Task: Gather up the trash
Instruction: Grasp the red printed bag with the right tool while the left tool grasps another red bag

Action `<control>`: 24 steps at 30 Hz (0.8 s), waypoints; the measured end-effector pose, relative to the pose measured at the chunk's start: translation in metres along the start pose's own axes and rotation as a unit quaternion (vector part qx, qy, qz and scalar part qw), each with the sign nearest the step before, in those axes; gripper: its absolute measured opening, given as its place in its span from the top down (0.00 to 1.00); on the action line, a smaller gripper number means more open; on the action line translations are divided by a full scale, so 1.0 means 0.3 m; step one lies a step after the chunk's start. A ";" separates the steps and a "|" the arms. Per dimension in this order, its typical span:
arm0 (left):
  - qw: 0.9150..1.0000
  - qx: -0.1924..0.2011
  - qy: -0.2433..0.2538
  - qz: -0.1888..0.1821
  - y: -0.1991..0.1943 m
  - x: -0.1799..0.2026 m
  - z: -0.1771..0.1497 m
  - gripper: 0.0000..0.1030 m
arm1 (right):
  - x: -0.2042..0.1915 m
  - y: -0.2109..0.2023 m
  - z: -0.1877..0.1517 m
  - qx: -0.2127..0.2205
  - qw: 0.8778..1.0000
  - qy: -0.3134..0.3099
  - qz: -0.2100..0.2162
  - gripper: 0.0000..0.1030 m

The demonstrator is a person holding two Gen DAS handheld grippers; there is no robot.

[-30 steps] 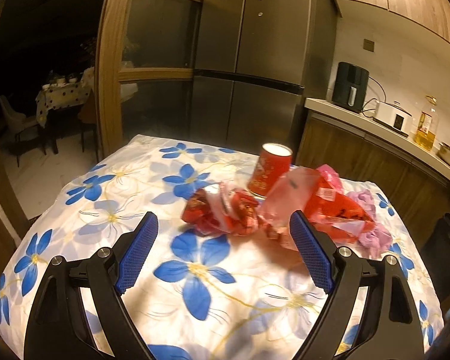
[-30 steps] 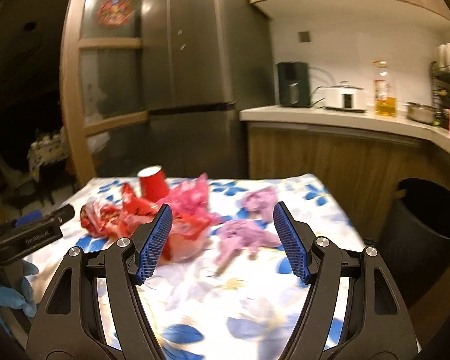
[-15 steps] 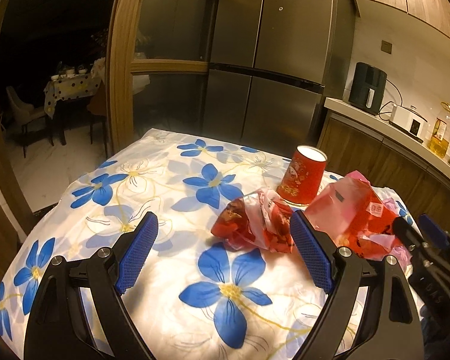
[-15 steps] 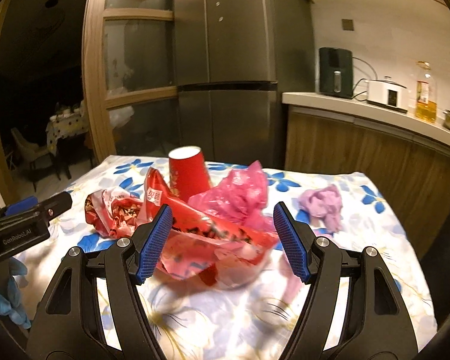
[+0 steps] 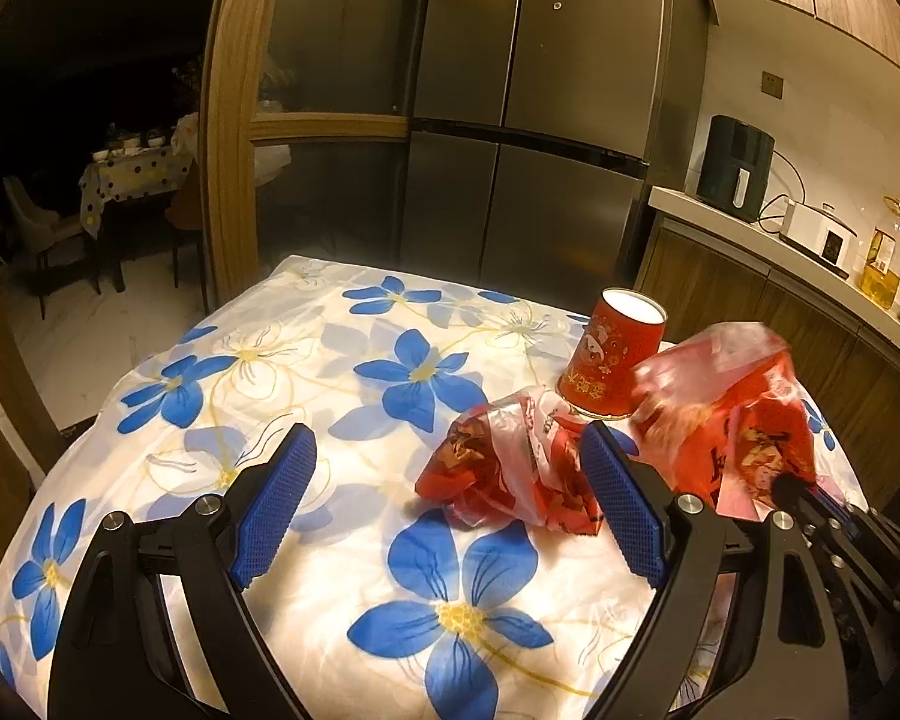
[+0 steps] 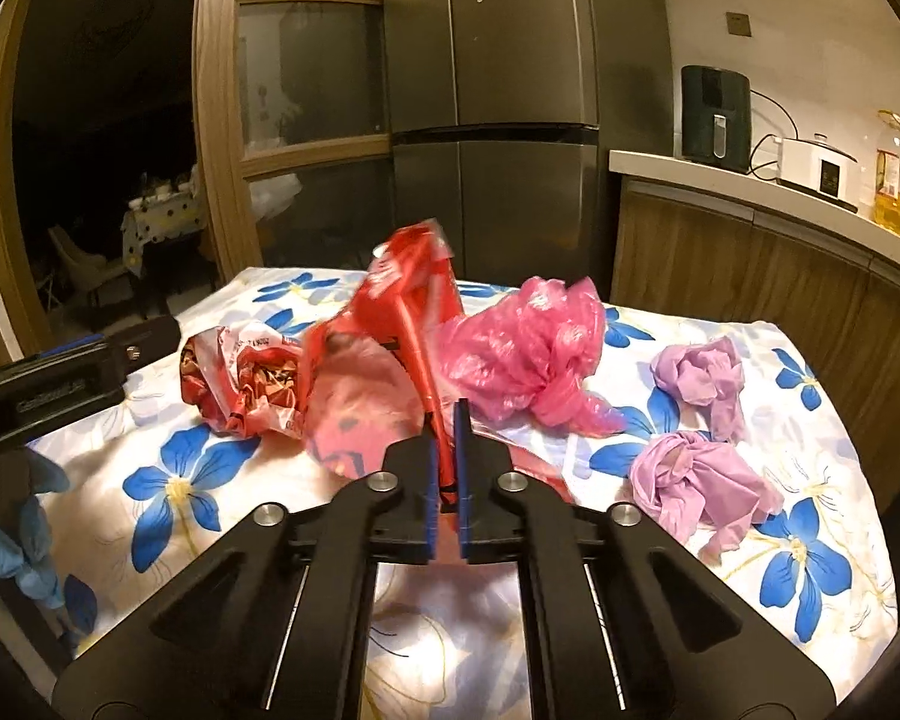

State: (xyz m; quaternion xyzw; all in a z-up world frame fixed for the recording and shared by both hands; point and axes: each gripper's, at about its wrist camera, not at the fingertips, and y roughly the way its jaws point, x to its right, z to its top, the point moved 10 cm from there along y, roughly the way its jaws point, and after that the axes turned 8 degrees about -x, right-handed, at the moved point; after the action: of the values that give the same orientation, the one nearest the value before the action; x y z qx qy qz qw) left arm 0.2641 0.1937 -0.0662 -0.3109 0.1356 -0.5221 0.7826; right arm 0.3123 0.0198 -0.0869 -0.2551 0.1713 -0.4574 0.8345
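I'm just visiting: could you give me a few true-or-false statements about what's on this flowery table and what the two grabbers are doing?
1. The right gripper has its jaws shut on the red bag. True.
2. The left gripper holds the cup. False: its jaws are open and hold nothing.
3. The cup lies tipped over. False: it stands upside down.
4. Two purple wads lie on the tablecloth. True.
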 end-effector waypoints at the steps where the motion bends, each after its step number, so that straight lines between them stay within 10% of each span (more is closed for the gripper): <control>1: 1.000 -0.001 0.000 -0.002 0.006 0.000 0.005 0.17 | 0.002 -0.012 0.001 0.004 1.000 0.002 0.000 0.99; 9: 0.999 -0.035 0.013 -0.020 0.107 0.021 0.012 0.17 | 0.007 -0.107 -0.005 0.029 1.000 0.008 0.007 0.99; 19: 0.994 -0.093 0.013 -0.053 0.165 0.042 -0.065 0.85 | 0.014 -0.193 -0.018 0.047 0.999 0.011 0.006 0.99; 24: 0.995 -0.081 0.014 -0.058 0.133 0.050 -0.072 0.94 | 0.031 -0.240 -0.018 0.056 0.998 0.015 -0.001 0.99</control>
State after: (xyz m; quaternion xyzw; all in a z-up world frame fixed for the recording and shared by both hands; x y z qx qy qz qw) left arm 0.2880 0.1832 -0.1062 -0.3728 0.1702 -0.5584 0.7212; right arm 0.2659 -0.0221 -0.0499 -0.2011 0.1578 -0.4706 0.8445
